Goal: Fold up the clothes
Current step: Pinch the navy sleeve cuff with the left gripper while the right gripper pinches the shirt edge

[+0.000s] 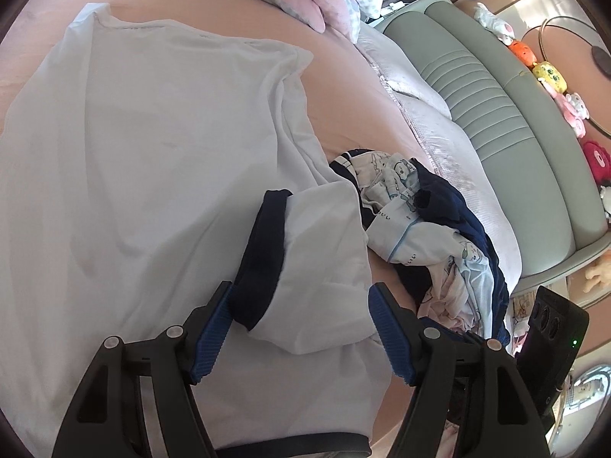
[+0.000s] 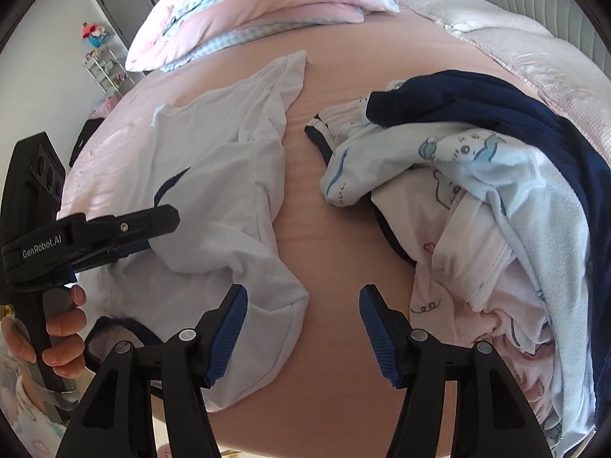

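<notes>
Left hand-held gripper (image 1: 301,328) agape over white shirt (image 1: 152,152).

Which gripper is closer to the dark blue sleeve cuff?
Left. The left gripper has the cuff at its fingertip; the right gripper hangs over the bed beside the shirt.

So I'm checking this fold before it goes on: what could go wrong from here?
1. The sleeve with the navy cuff lies between the open left gripper; closing may pinch the shirt body under it too.
2. The white shirt is still rumpled near the right gripper, so creases may get folded in.
3. The clothes pile lies close by; a dragged edge might catch it.
</notes>
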